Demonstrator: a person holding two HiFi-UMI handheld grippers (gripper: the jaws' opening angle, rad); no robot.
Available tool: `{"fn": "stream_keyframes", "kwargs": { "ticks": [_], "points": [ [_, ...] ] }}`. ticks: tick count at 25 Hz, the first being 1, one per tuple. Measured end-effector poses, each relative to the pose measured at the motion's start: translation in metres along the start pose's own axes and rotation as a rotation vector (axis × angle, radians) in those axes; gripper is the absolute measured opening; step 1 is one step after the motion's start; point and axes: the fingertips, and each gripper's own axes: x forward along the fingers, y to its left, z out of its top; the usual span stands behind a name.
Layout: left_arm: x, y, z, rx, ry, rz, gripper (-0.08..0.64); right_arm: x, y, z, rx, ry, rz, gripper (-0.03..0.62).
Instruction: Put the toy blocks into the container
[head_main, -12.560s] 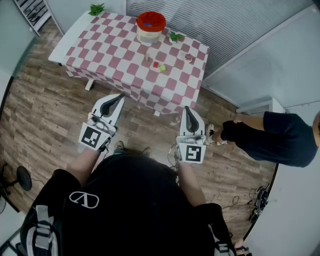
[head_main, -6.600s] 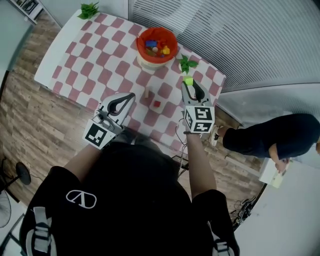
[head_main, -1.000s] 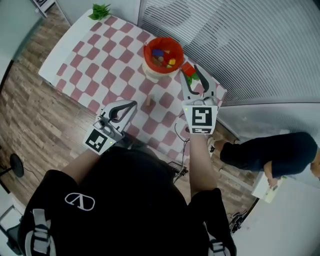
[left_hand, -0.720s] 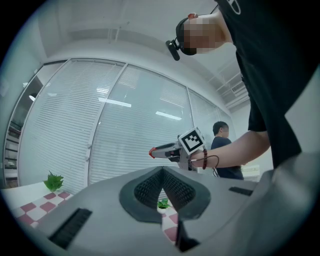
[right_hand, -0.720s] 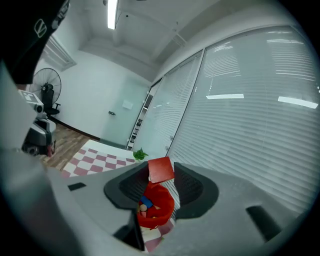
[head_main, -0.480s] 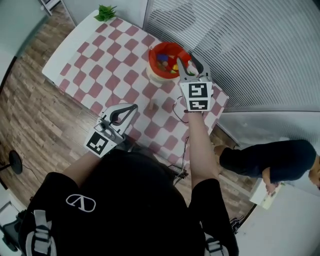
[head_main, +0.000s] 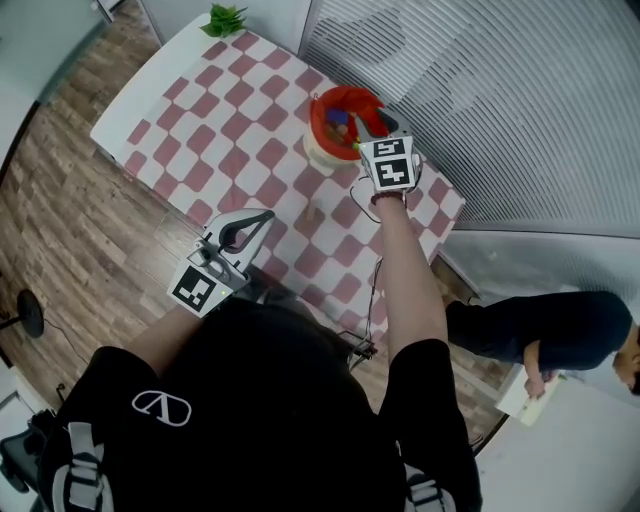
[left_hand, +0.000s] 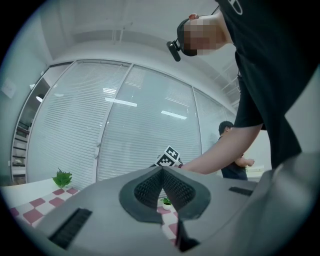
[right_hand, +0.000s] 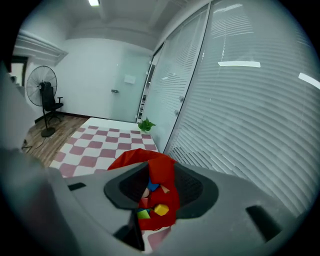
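Right gripper (right_hand: 160, 172) lower now, over bowl (head_main: 316, 112), jaws tight on red block (right_hand: 163, 166); left gripper (head_main: 264, 215) jaws together, empty.

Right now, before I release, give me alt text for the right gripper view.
The right gripper holds a red block between its jaws, over the open red container, where a blue block, a yellow block and a green block lie. Beyond are the pink-checked table, a small potted plant and a wall of blinds.
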Motion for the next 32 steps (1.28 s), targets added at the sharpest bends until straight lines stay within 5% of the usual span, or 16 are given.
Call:
{"fn": "stream_keyframes", "kwargs": {
  "ticks": [15,23,32],
  "points": [
    [-0.006,0.002,-0.002,-0.002,0.011,0.000,0.006,0.008,0.004,0.003,0.003,-0.005,0.017,0.187],
    [-0.005,0.000,-0.002,-0.008,0.004,-0.012,0.006,-0.065,0.036,0.046,-0.034,-0.179,-0.003,0.152],
    [0.004,-0.008,-0.001,-0.007,-0.004,-0.041,0.006,-0.157,0.089,0.048,-0.019,-0.303,-0.005,0.109]
  ]
}}
